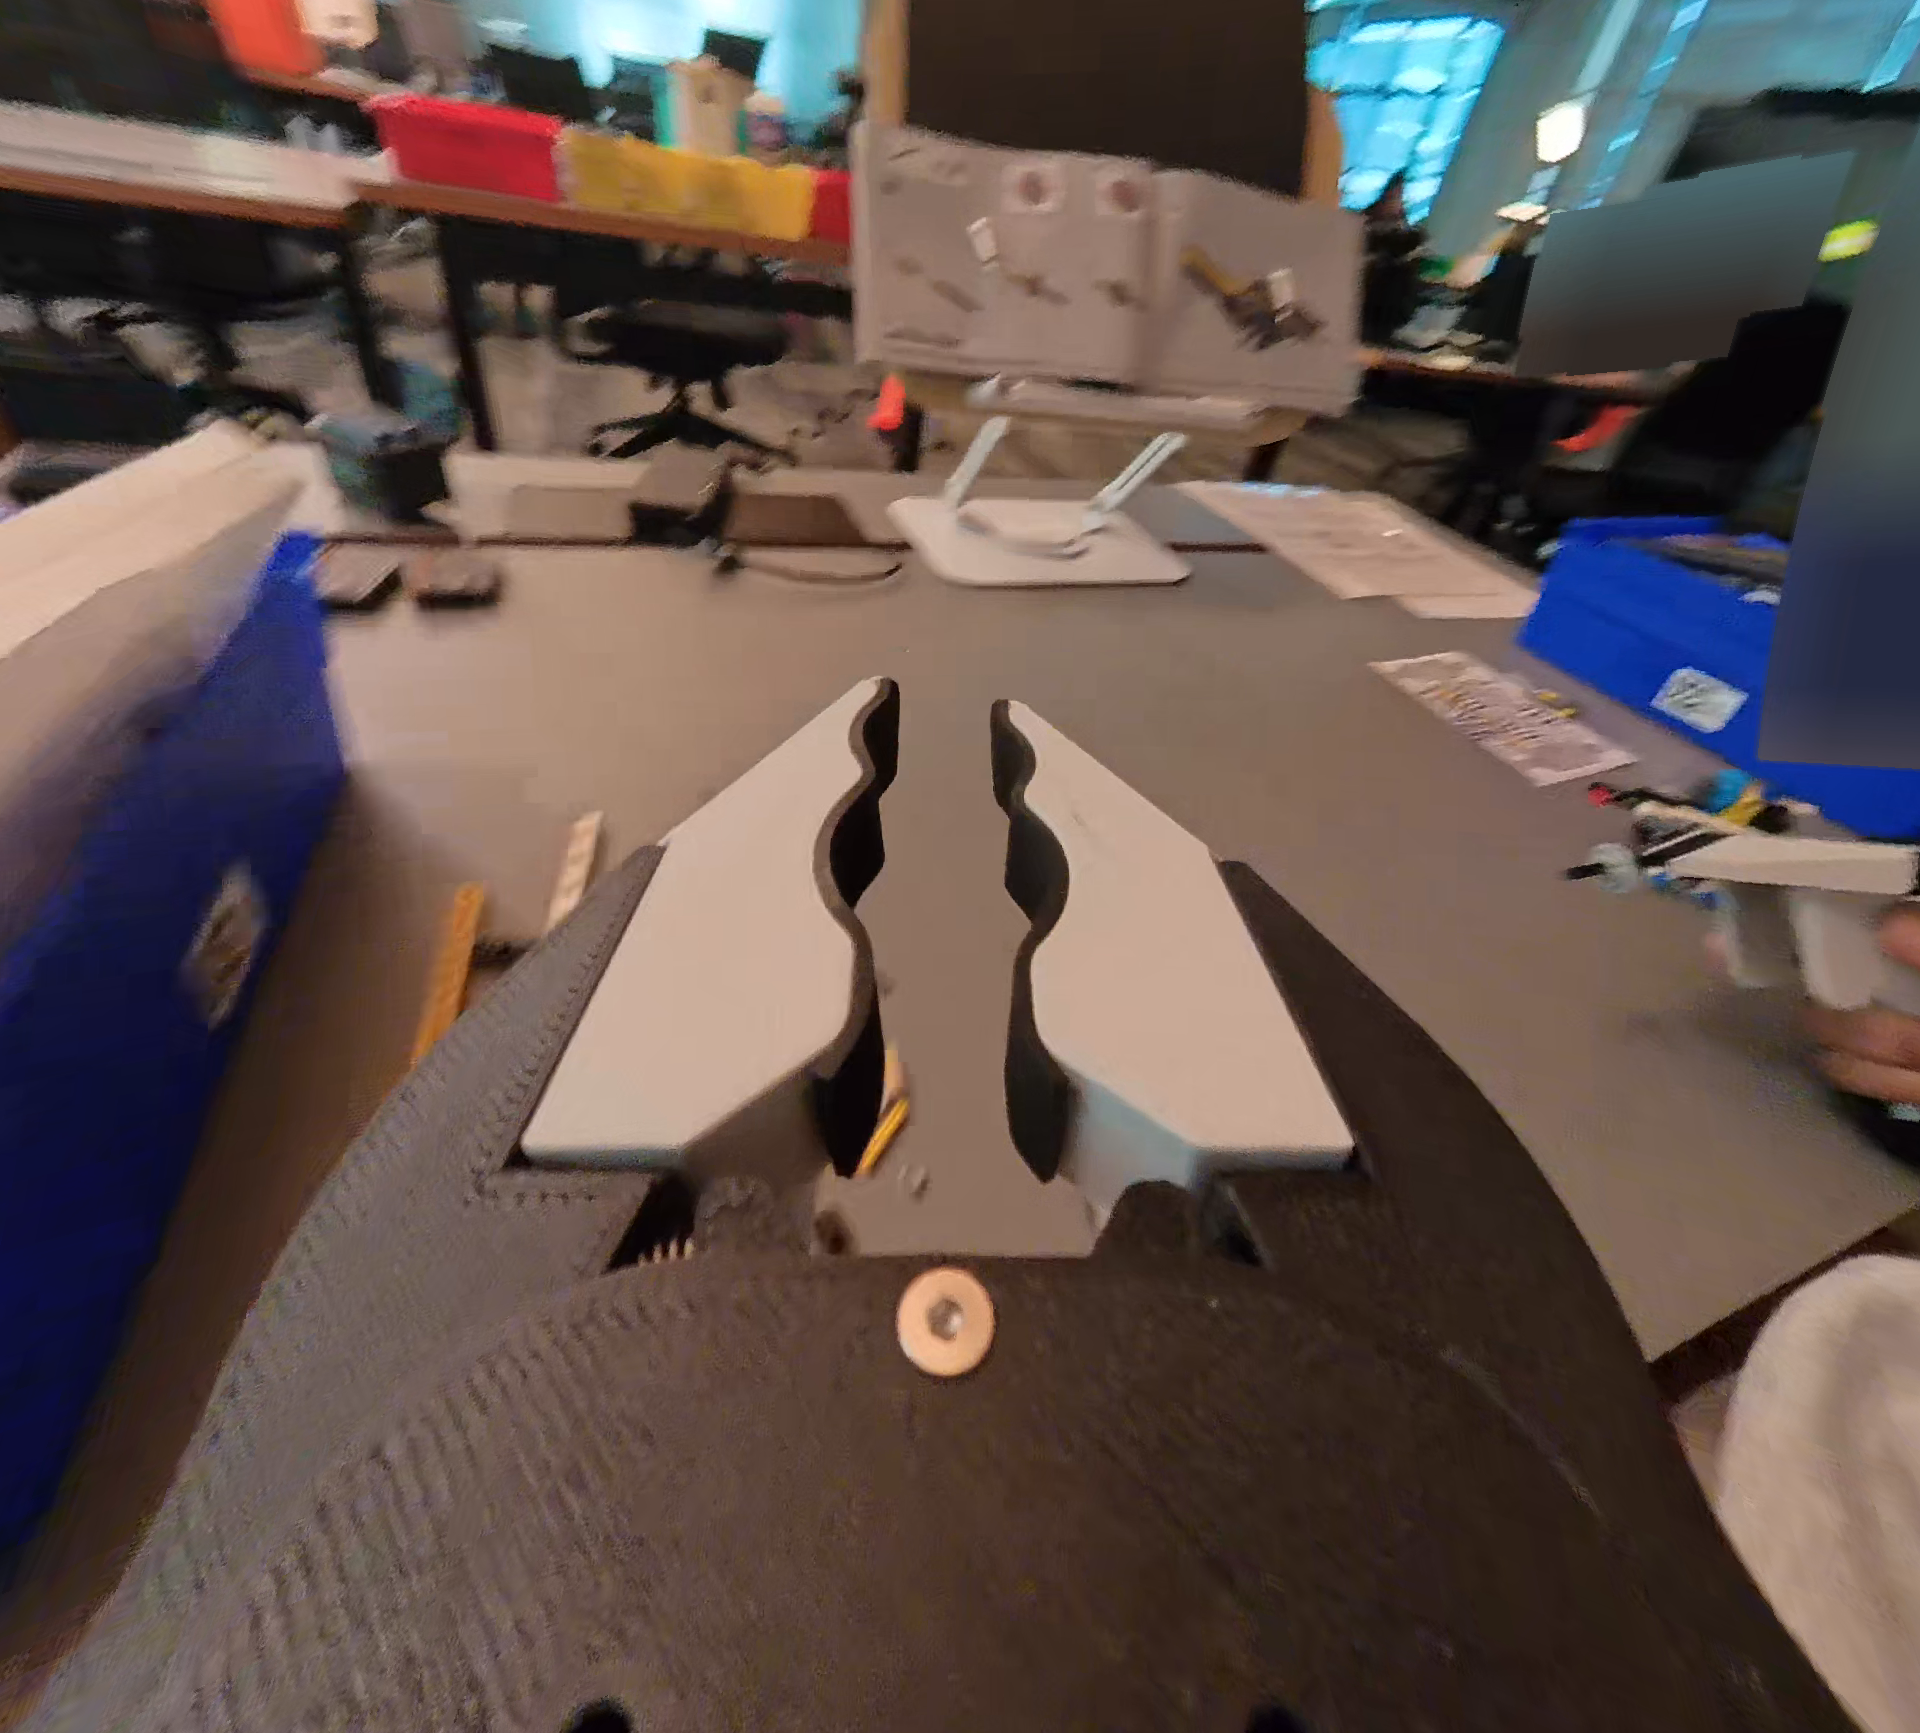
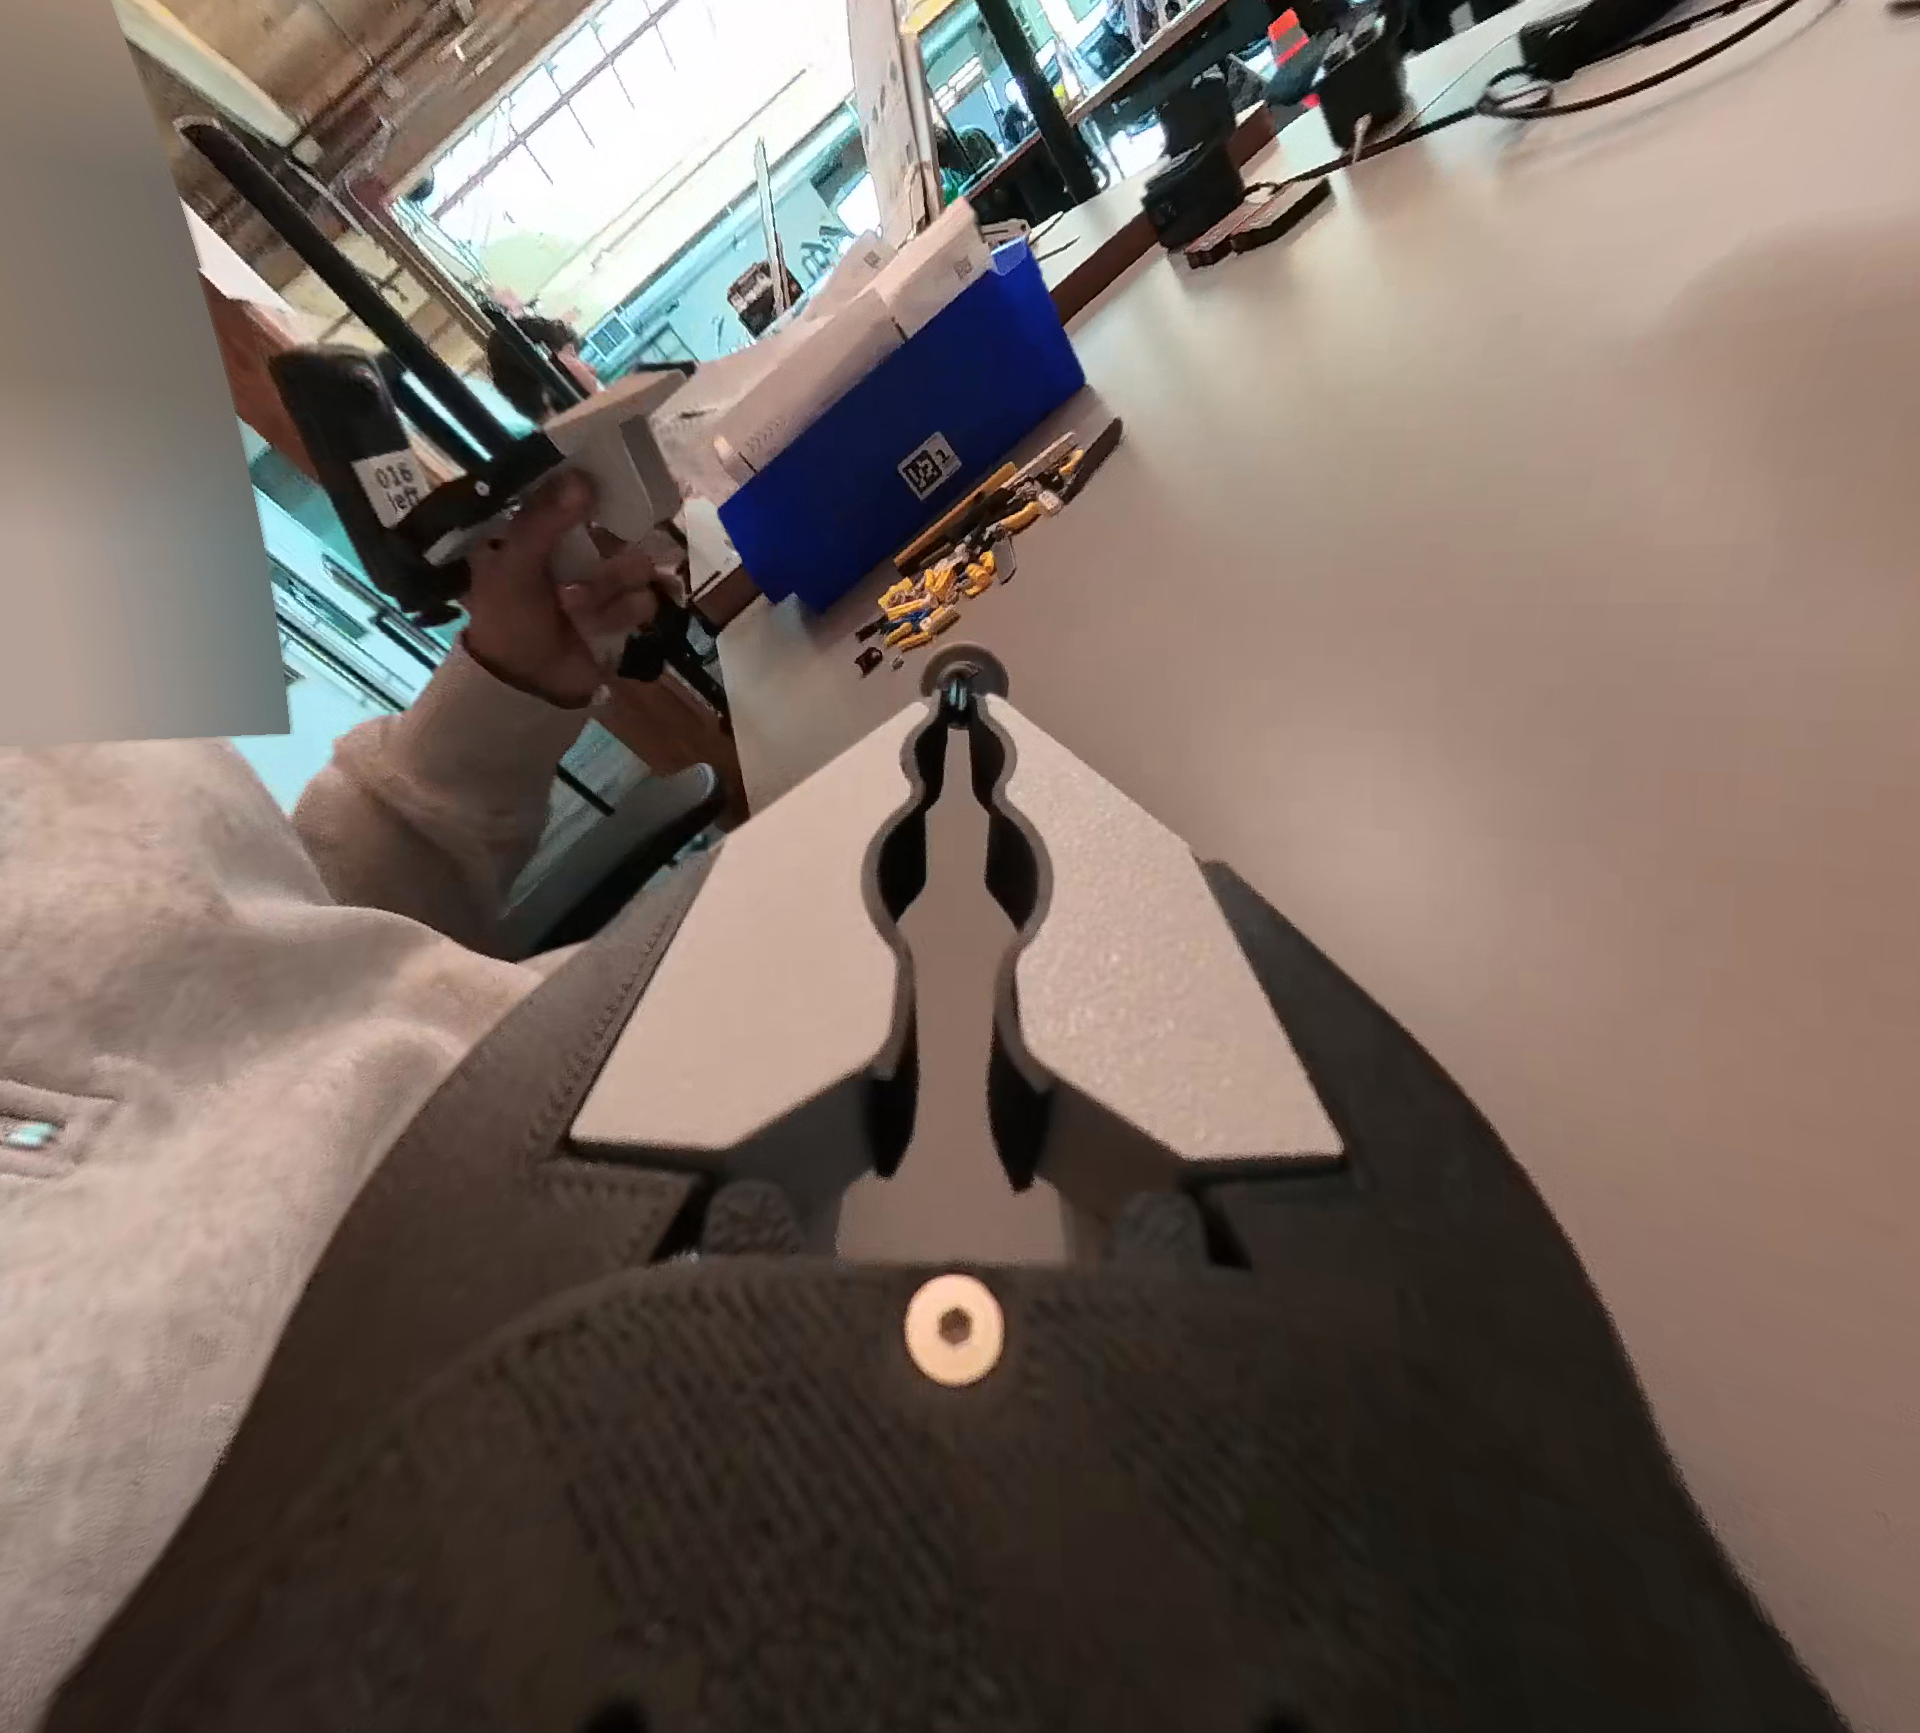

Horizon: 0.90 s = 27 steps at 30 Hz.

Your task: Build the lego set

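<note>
On the grey work table (image 1: 1195,748), the largest items are two blue bins: one at the left edge (image 1: 156,956) carrying white boxes, one at the far right (image 1: 1652,623). An open instruction booklet (image 1: 1101,270) stands on a white stand (image 1: 1039,540) at the far side of the table.

The left gripper (image 1: 943,707) is held above the table surface with its jaws parted and nothing between them. In the right wrist view it (image 2: 613,457) appears raised off the table edge in the person's hand (image 2: 571,603).

The right gripper (image 2: 961,709) is clenched on a small grey wheel-shaped lego part (image 2: 966,667), gripped at the fingertips. In the left wrist view this part belongs to a small lego assembly (image 1: 1662,842) projecting from the right gripper (image 1: 1683,862).

Loose lego pieces (image 2: 935,592), mostly yellow and black, lie on the table beside the left blue bin (image 2: 914,457).
</note>
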Each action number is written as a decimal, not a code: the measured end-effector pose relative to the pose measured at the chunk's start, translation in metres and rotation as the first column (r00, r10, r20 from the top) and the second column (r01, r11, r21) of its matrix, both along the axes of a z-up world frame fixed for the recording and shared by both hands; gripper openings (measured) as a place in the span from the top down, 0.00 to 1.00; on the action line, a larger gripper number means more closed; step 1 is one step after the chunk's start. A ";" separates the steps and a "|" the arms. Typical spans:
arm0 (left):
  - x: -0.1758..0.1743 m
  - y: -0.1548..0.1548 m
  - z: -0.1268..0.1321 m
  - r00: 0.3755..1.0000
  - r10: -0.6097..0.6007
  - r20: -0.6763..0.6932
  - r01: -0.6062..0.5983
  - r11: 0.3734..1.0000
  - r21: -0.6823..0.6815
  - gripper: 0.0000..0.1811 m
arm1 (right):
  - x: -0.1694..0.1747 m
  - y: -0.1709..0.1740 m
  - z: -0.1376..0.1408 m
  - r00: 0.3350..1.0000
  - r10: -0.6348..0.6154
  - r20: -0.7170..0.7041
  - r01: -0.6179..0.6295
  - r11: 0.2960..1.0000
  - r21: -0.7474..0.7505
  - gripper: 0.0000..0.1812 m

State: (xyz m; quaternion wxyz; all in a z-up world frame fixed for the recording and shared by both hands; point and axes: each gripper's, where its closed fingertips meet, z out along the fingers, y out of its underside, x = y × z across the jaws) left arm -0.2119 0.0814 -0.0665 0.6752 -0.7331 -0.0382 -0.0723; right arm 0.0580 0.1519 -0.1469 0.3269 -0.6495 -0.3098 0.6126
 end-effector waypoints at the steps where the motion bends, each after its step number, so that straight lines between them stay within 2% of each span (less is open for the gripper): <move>1: -0.007 -0.008 -0.010 1.000 0.030 0.001 -0.030 0.998 -0.051 0.92 | -0.002 -0.002 -0.001 1.000 0.002 0.009 -0.002 1.000 0.019 0.99; 3: -0.016 -0.013 -0.041 0.996 0.083 0.009 -0.080 0.980 -0.184 0.92 | -0.006 -0.006 -0.002 1.000 0.001 0.029 -0.003 0.998 0.060 0.99; 5: -0.008 -0.008 -0.068 0.998 0.053 0.028 -0.042 0.956 -0.292 0.90 | -0.009 -0.008 0.000 0.999 -0.005 0.039 0.000 0.993 0.114 0.99; 7: 0.012 0.002 -0.072 0.998 0.001 0.058 0.014 0.967 -0.255 0.91 | -0.011 -0.012 0.002 0.999 -0.008 0.044 0.001 0.986 0.169 0.99; 9: 0.058 0.014 -0.064 0.972 -0.143 0.184 0.172 0.973 -0.154 0.90 | -0.012 -0.016 0.006 0.999 -0.002 0.033 -0.005 0.975 0.220 0.98; 11: 0.123 0.024 -0.059 0.873 -0.353 0.336 0.399 0.914 -0.075 0.85 | -0.013 -0.024 0.014 0.999 0.037 -0.015 -0.032 0.970 0.242 0.98; 14: 0.201 0.029 -0.061 0.668 -0.593 0.450 0.663 0.748 0.001 0.80 | -0.009 -0.032 0.032 0.983 0.102 -0.150 -0.073 0.980 0.184 0.98; 17: 0.238 0.025 -0.050 0.445 -0.710 0.546 0.800 0.589 0.114 0.79 | -0.001 -0.035 0.044 0.966 0.126 -0.227 -0.089 0.982 0.166 0.99; 19: 0.243 0.023 -0.041 0.341 -0.727 0.597 0.814 0.545 0.199 0.86 | 0.001 -0.039 0.043 0.966 0.148 -0.212 -0.107 0.975 0.192 0.99; 22: 0.243 0.016 -0.042 0.326 -0.738 0.590 0.817 0.534 0.217 0.96 | 0.002 -0.044 0.044 0.968 0.151 -0.201 -0.103 0.968 0.229 0.99; 25: 0.244 0.007 -0.048 0.355 -0.746 0.564 0.826 0.532 0.184 0.92 | -0.002 -0.051 0.041 0.966 0.180 -0.186 -0.132 0.961 0.244 0.99; 27: 0.243 0.003 -0.045 0.345 -0.749 0.566 0.823 0.531 0.202 0.89 | -0.006 -0.056 0.039 0.962 0.208 -0.177 -0.163 0.958 0.238 0.99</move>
